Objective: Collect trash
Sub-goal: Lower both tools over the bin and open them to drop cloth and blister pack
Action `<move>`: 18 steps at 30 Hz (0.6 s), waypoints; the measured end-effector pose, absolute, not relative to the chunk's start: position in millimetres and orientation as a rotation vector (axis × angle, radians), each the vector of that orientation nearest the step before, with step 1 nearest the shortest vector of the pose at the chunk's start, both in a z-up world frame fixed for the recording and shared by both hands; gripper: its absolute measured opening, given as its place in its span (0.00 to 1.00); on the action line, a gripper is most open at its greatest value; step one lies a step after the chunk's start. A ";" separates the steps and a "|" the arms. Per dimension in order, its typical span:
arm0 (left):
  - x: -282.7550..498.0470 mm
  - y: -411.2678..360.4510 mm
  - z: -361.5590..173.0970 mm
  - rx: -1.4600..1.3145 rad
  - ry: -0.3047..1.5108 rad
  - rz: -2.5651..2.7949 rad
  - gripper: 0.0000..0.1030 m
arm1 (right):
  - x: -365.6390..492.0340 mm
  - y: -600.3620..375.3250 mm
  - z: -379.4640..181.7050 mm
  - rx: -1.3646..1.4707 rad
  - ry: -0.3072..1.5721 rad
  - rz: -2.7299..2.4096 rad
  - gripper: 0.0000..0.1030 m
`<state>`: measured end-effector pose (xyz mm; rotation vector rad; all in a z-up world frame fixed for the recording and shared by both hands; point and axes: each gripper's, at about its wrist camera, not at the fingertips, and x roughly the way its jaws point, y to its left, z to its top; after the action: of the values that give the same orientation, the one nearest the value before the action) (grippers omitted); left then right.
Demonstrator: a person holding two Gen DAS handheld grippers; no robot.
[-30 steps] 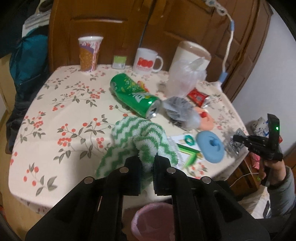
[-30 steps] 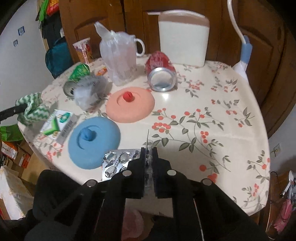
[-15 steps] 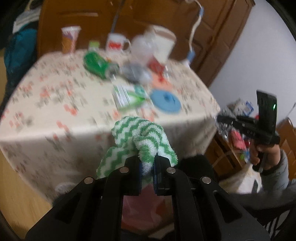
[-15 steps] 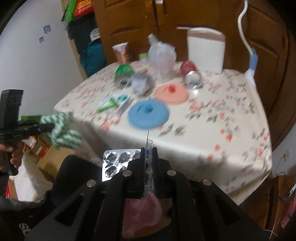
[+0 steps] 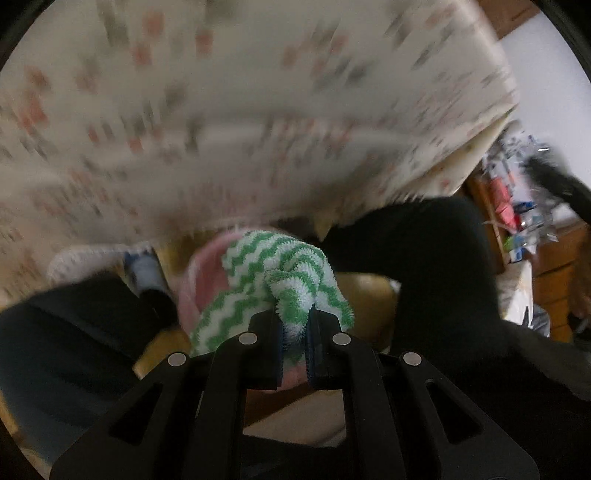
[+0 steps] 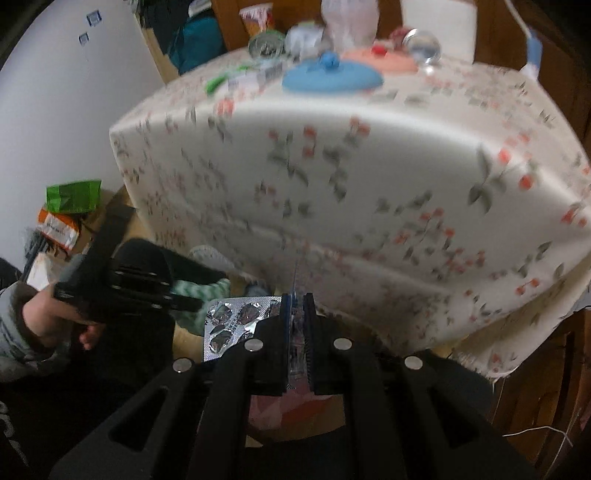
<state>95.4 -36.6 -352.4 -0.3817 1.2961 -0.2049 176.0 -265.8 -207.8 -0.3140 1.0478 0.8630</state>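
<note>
Left wrist view: a green zigzag cloth [image 5: 280, 273] hangs pinched in the left tongs [image 5: 294, 328] directly over the pink bin [image 5: 207, 280] below the tabletop [image 5: 258, 110], placed for dropping. Right tongs [image 6: 298, 317] clamp an empty blister pack [image 6: 236, 321] edge-on, nearby for the same reason.

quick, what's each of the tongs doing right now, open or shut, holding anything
Left tongs: shut on the green-and-white cloth.
Right tongs: shut on the silver blister pack.

Home dining corner; floral tablecloth [image 6: 369, 177]; wooden doors [image 6: 554, 33]; paper cup [image 6: 258, 16]
</note>
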 end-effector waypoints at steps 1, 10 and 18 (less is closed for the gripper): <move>98.2 -41.1 -371.3 -0.377 1.332 -0.200 0.08 | 174.8 -264.0 -216.8 -0.324 1.061 0.864 0.07; 102.6 -42.1 -455.0 -0.506 1.468 -0.170 0.21 | 167.4 -247.6 -311.0 -0.411 1.234 0.884 0.07; 93.1 -32.0 -423.4 -0.548 1.378 -0.170 0.84 | 165.1 -235.3 -380.7 -0.508 1.343 0.892 0.07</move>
<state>93.1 -32.0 -423.4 -0.5484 1.3779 -0.1704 165.1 -235.3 -380.7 -0.5082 1.3435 0.8919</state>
